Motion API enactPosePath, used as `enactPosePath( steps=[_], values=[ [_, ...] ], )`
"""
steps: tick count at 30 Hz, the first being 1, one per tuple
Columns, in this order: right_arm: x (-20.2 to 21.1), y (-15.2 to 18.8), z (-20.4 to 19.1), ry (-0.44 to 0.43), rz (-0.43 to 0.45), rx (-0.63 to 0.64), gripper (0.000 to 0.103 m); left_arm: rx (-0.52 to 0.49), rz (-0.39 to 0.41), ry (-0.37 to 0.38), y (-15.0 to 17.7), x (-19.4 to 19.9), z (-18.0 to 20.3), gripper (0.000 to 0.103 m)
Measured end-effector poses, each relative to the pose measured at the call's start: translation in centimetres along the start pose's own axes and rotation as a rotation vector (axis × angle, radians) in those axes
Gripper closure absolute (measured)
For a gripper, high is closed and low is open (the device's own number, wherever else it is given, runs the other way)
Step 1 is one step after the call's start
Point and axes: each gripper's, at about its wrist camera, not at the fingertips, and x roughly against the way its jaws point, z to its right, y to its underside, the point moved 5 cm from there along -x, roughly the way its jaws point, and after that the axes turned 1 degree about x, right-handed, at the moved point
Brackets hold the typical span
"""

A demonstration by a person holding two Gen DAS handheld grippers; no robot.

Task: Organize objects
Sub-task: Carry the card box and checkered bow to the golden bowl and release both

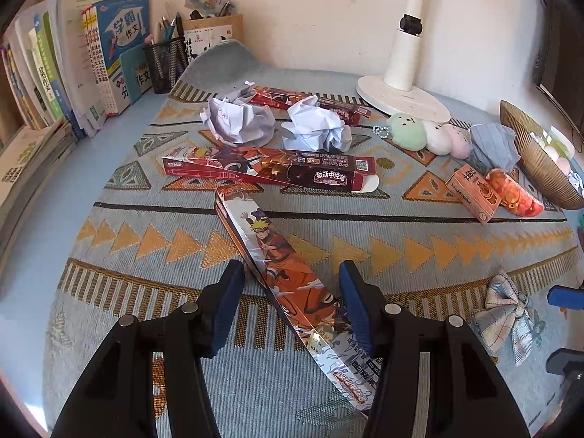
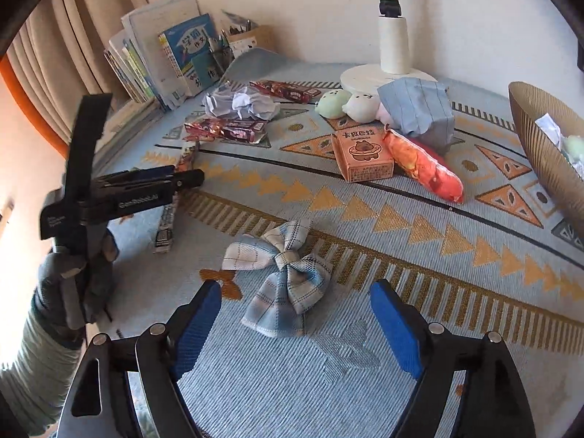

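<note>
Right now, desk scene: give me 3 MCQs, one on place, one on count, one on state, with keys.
1. Where is the plaid bow?
A. in the basket
B. on the mat, ahead of the right gripper
C. on the books

2. How many crumpled paper balls lie on the mat?
A. two
B. four
C. none

3. How does the left gripper stand over the long orange box?
A. open, box between its fingers
B. shut, nothing near
C. lifting the box high

Key: 1 B, the bow lies flat on the weave before the blue pads. 2 A, one beside the other. 3 A, gaps show beside the box.
</note>
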Motion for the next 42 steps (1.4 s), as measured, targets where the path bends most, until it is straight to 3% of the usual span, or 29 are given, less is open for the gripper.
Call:
enactPosePath(
  steps=[3, 5, 7, 9, 11, 12, 13, 15, 16, 18, 22, 27, 31, 33, 36, 39, 40, 42],
  values=[
    [-1.4, -0.3, -0.5, 0.076, -0.006, 0.071, 0.037, 0.014, -0.024, 0.0, 0.3, 0.4, -0.4, 0.05],
    [-1.4, -0.3, -0.8, 0.089, 0.001, 0.097, 0.057, 0.018, -0.035, -0.014, 0.9, 0.8, -0.5, 0.046],
    [-1.4, -0.1, -1.2, 0.096, 0.014, 0.117, 0.066, 0.027, -0.052, -0.037, 1.2, 0.8, -0.4, 0.022],
    [-1.1, 0.4, -1.5, 0.105, 0.029, 0.124, 0.075, 0.021, -0.06, -0.039, 1.3, 0.6, 0.1, 0.02],
    [-0.3, 0.6, -1.5, 0.114, 0.057, 0.112, 0.079, -0.015, -0.039, -0.088, 1.3, 0.6, 0.8, 0.022],
    [0.2, 0.7, -1.4, 0.106, 0.077, 0.098, 0.079, -0.028, -0.026, -0.087, 1.3, 0.8, 1.2, 0.04],
    [0.8, 0.7, -1.1, 0.094, 0.095, 0.075, 0.079, -0.037, -0.025, -0.052, 1.3, 1.0, 1.7, 0.066],
    [2.0, 0.9, -0.2, 0.06, 0.128, 0.015, 0.079, -0.055, -0.032, -0.035, 1.4, 1.4, 2.6, 0.086],
    [2.9, 1.0, 0.4, 0.04, 0.149, -0.015, 0.079, -0.068, -0.018, -0.045, 1.4, 1.6, 3.0, 0.088],
    [4.7, 1.3, 1.8, 0.008, 0.188, -0.076, 0.079, -0.067, 0.022, -0.04, 1.3, 2.7, 3.7, 0.089],
    [9.3, 2.0, 5.1, 0.001, 0.29, -0.195, 0.079, -0.027, 0.045, 0.112, 0.0, 4.8, 5.7, 0.089],
    [16.6, 2.1, 10.4, 0.069, 0.438, -0.306, 0.079, -0.046, 0.098, 0.257, -3.1, 7.4, 10.9, 0.089],
    [21.8, 2.0, 16.5, 0.196, 0.541, -0.443, 0.079, -0.09, 0.132, 0.339, -6.8, 8.0, 17.0, 0.089],
    [23.1, 1.4, 19.7, 0.268, 0.56, -0.514, 0.079, -0.116, 0.144, 0.394, -8.7, 8.0, 20.7, 0.089],
    [23.4, -0.1, 23.9, 0.295, 0.561, -0.616, 0.079, -0.154, 0.161, 0.464, -11.3, 7.1, 26.3, 0.089],
    [21.8, -2.2, 26.9, 0.292, 0.541, -0.658, 0.076, -0.189, 0.173, 0.47, -13.8, 5.3, 31.0, 0.089],
    [21.1, -3.2, 27.9, 0.28, 0.532, -0.658, 0.072, -0.187, 0.163, 0.496, -14.7, 4.7, 32.2, 0.088],
    [18.8, -4.4, 29.7, 0.229, 0.473, -0.661, 0.036, -0.197, 0.151, 0.529, -16.3, 3.2, 34.4, 0.083]
  ],
)
